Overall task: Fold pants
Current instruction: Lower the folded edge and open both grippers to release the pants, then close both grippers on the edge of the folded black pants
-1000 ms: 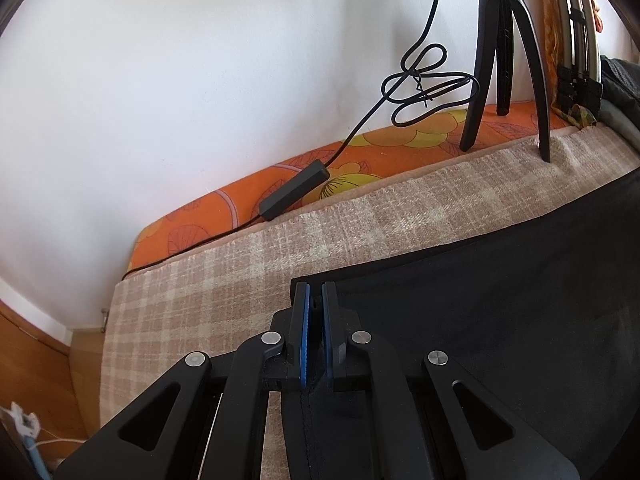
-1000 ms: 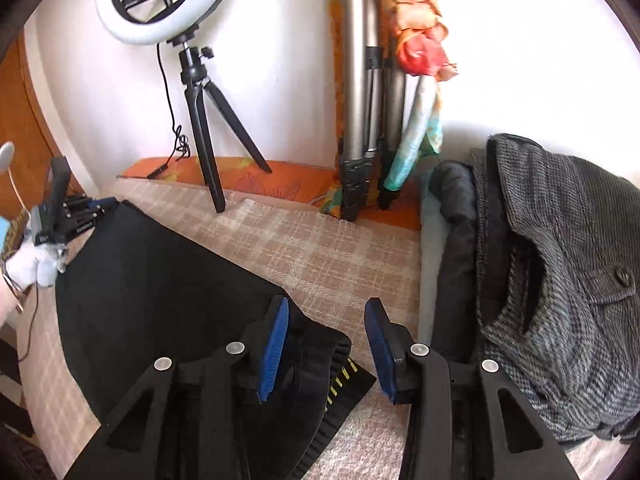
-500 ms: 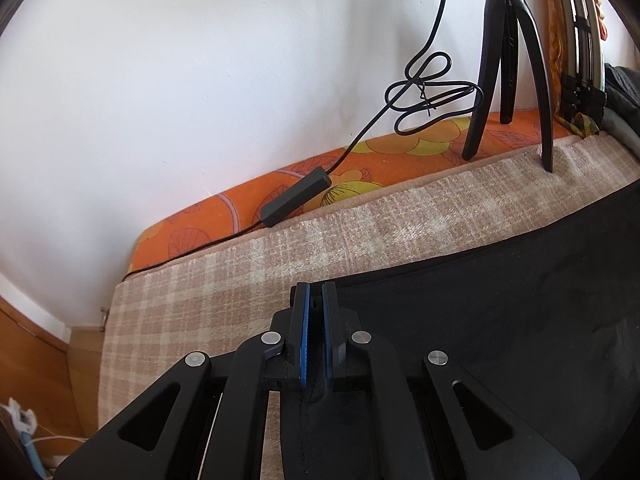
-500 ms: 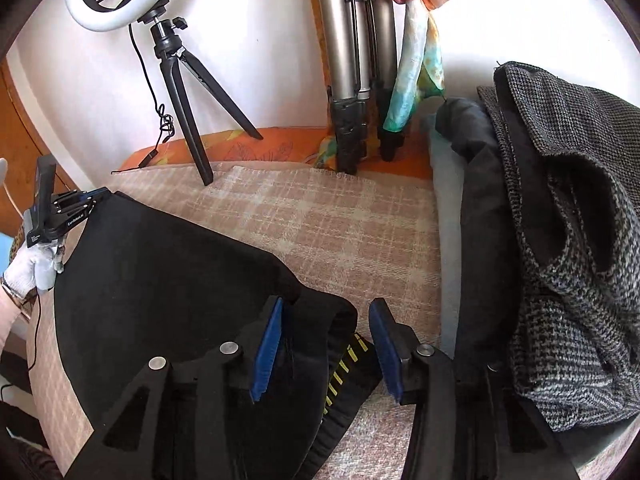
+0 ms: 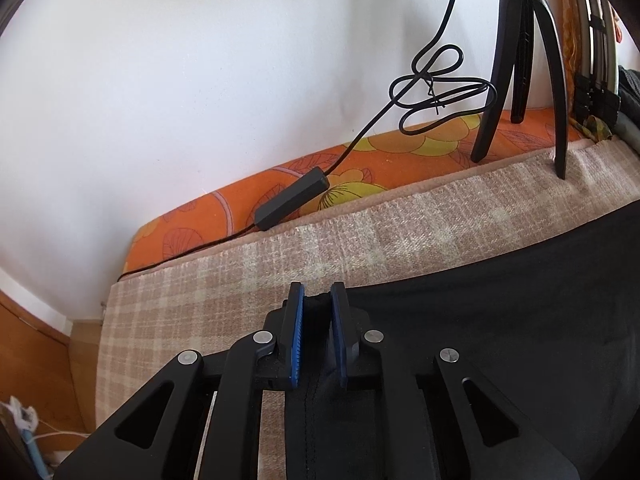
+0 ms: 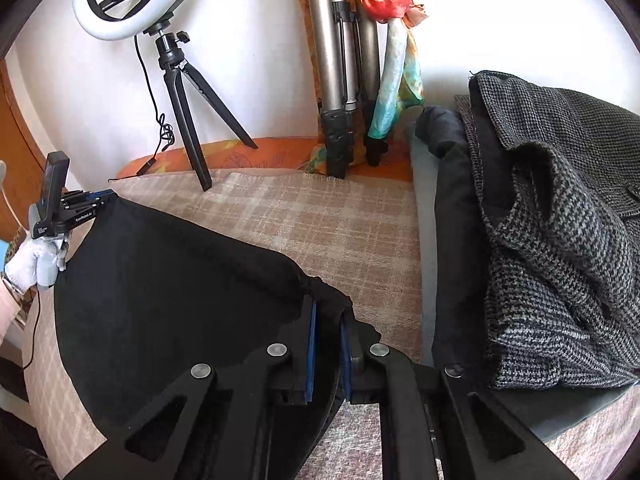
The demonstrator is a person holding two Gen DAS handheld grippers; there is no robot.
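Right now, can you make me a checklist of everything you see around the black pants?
Surface: plaid blanket over an orange flowered mattress.
Job's things: black pants spread flat on the blanket.
Clutter: grey tweed coat heaped to the right; colourful scarf hanging on a grey tripod.
Grippers: left gripper pinches one corner of the pants; right gripper pinches the opposite corner.
Cables: black cable, looped and tied, running down to an inline box on the mattress.
Surroundings: white wall; ring light on a black tripod.
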